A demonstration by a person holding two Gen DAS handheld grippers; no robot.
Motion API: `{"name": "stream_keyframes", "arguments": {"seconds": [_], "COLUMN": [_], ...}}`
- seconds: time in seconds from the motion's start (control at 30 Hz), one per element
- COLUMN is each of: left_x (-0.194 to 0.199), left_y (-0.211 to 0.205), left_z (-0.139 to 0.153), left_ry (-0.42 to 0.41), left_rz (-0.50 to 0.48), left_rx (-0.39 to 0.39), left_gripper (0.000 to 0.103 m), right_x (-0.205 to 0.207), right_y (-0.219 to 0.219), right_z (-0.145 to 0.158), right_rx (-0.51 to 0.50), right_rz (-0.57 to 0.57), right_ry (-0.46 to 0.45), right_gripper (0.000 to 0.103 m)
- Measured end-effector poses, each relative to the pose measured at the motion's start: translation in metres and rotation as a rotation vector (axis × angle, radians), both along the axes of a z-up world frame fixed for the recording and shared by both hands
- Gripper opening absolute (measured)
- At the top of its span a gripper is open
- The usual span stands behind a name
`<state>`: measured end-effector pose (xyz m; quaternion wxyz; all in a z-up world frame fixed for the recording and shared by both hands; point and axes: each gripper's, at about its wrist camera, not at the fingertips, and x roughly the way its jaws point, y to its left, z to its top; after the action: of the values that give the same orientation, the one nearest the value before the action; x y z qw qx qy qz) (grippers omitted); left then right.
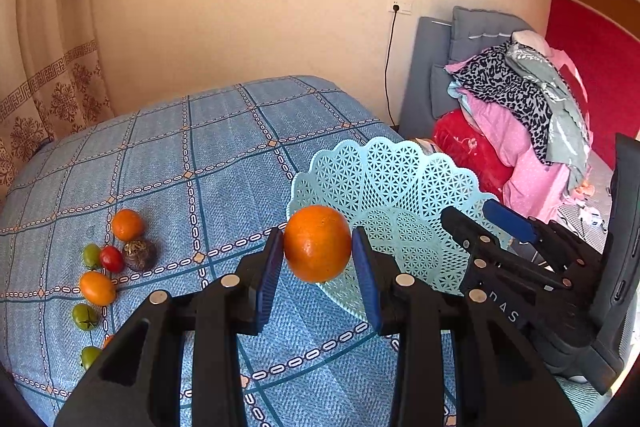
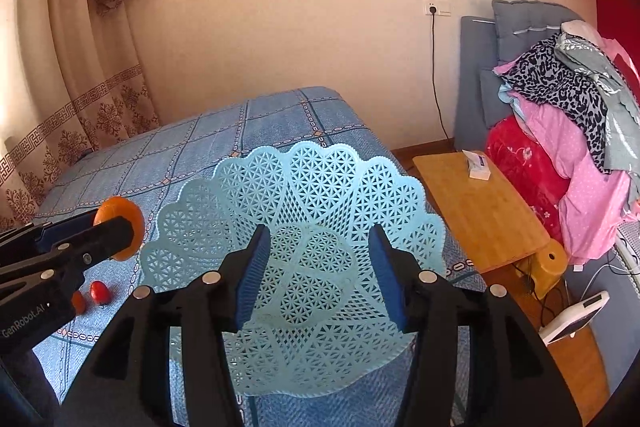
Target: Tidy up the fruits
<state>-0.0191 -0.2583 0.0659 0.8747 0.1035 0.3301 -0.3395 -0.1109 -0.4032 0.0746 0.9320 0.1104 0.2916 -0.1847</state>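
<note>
My left gripper (image 1: 318, 247) is shut on an orange (image 1: 317, 243) and holds it above the table, at the left rim of a light blue lattice basket (image 1: 396, 183). The orange also shows in the right wrist view (image 2: 122, 213), held left of the basket (image 2: 304, 187). My right gripper (image 2: 318, 267) is open and empty, hovering over the basket, which holds no fruit. Its body shows in the left wrist view (image 1: 500, 227). Several fruits lie at the table's left: an orange (image 1: 127, 225), a red tomato (image 1: 111, 259), a dark passion fruit (image 1: 139, 255), green tomatoes (image 1: 91, 255).
A blue checked cloth (image 1: 208, 147) covers the table. A wooden side table (image 2: 480, 207) with a tissue pack (image 2: 478, 165) stands right of it. A pile of clothes (image 2: 568, 131) lies on a grey sofa. Curtains (image 2: 80, 67) hang at the left.
</note>
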Motion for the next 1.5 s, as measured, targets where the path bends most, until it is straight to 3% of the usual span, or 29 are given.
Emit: {"name": "stream_keyframes", "arguments": {"seconds": [0.4, 0.7, 0.87, 1.0, 1.13, 1.2, 1.3, 1.5], "left_x": [0.023, 0.026, 0.030, 0.034, 0.038, 0.041, 0.043, 0.041], "left_y": [0.088, 0.125, 0.132, 0.138, 0.144, 0.147, 0.150, 0.150], "left_z": [0.035, 0.047, 0.043, 0.040, 0.039, 0.038, 0.038, 0.041], "left_ry": [-0.087, -0.108, -0.091, -0.079, -0.075, -0.071, -0.072, -0.086], "left_rz": [0.162, 0.208, 0.212, 0.219, 0.226, 0.232, 0.240, 0.231], "left_rx": [-0.034, -0.064, -0.075, -0.082, -0.087, -0.090, -0.095, -0.099], "left_gripper": [0.036, 0.036, 0.036, 0.036, 0.036, 0.036, 0.036, 0.036], "right_x": [0.014, 0.064, 0.088, 0.103, 0.111, 0.115, 0.116, 0.110], "right_y": [0.091, 0.149, 0.160, 0.168, 0.178, 0.183, 0.187, 0.182], "right_z": [0.001, -0.031, -0.050, -0.059, -0.066, -0.071, -0.072, -0.069], "right_rx": [0.008, 0.065, 0.121, 0.142, 0.128, 0.113, 0.066, 0.078], "right_rz": [0.291, 0.476, 0.517, 0.538, 0.554, 0.555, 0.546, 0.525], "right_ry": [-0.023, 0.134, 0.202, 0.240, 0.264, 0.284, 0.285, 0.262], "right_gripper": [0.053, 0.053, 0.051, 0.044, 0.043, 0.034, 0.025, 0.024]}}
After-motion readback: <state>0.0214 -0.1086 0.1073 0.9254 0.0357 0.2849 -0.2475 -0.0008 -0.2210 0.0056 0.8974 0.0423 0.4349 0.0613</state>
